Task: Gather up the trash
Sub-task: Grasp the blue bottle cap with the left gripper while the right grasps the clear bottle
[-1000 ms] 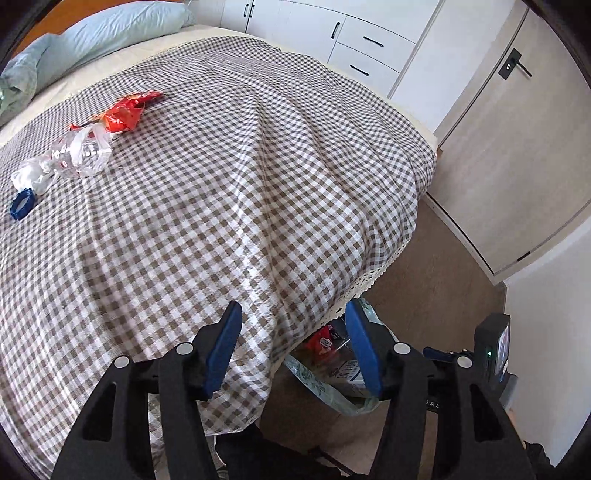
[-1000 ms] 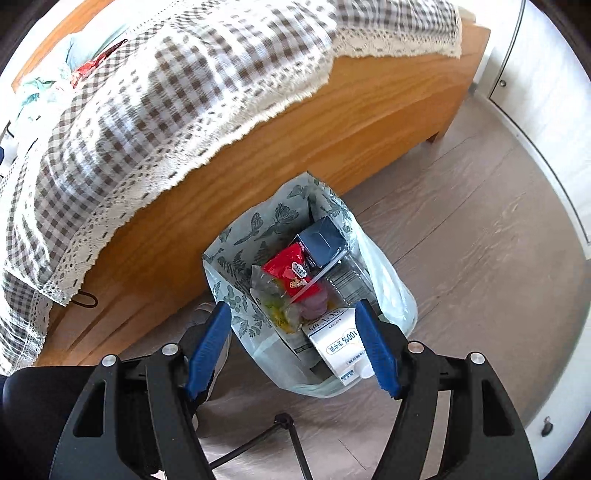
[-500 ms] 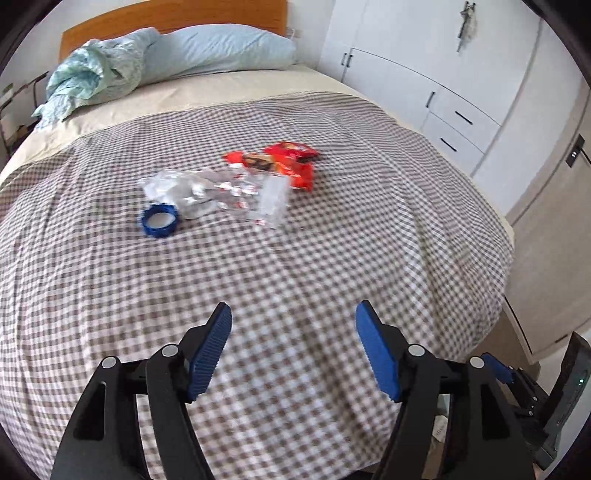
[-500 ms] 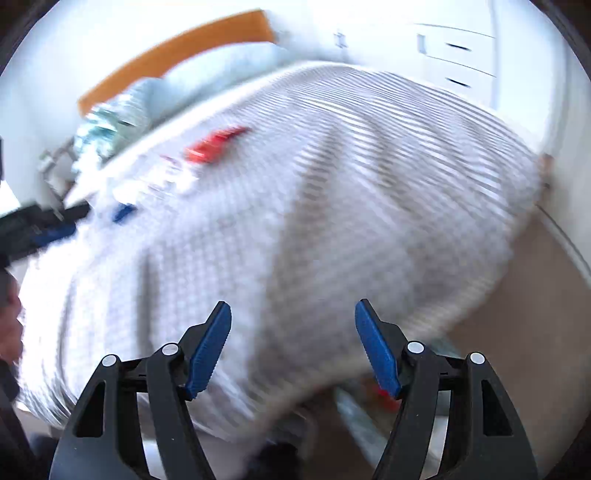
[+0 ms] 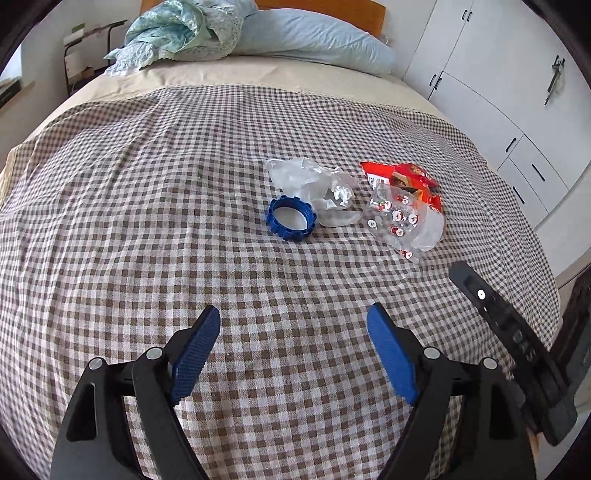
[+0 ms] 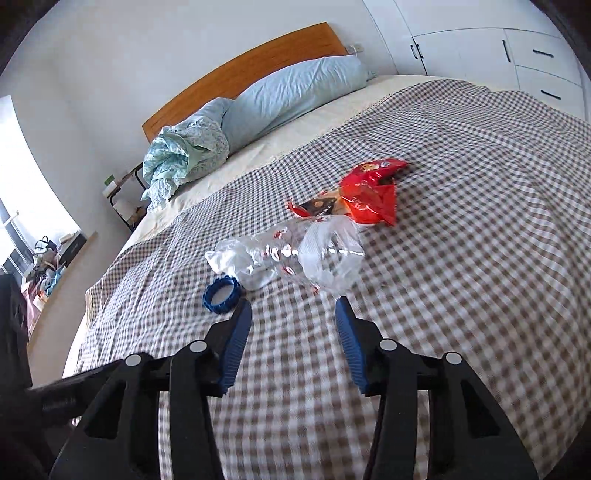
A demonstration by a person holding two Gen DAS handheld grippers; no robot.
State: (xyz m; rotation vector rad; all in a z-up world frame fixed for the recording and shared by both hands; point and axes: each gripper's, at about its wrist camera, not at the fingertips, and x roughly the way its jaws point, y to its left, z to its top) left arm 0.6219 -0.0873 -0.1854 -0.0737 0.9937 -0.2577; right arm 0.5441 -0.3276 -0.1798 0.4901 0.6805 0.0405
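On the checked bedspread (image 5: 147,221) lie a blue ring-shaped cap (image 5: 291,218), a crumpled clear plastic bag (image 5: 314,184), a clear plastic wrapper with red dots (image 5: 404,221) and a red snack packet (image 5: 406,181). My left gripper (image 5: 293,339) hovers short of them, its jaws opening, nothing between them. In the right wrist view the blue cap (image 6: 222,290), the clear wrapper (image 6: 295,254) and the red packet (image 6: 369,192) lie just ahead of my right gripper (image 6: 291,325). Its jaws are closing on empty air. The right gripper's body shows at the right edge of the left view.
A blue pillow (image 5: 314,40) and a bunched light-green cloth (image 5: 173,33) lie at the wooden headboard (image 6: 240,77). White cupboards with drawers (image 5: 498,110) stand along the bed's right side. A small side table (image 6: 125,195) stands by the bed's far corner.
Both grippers swung from the bed's edge and the floor trash bag toward the trash on the bedspread, now closer. The left jaws widened, the right jaws narrowed.
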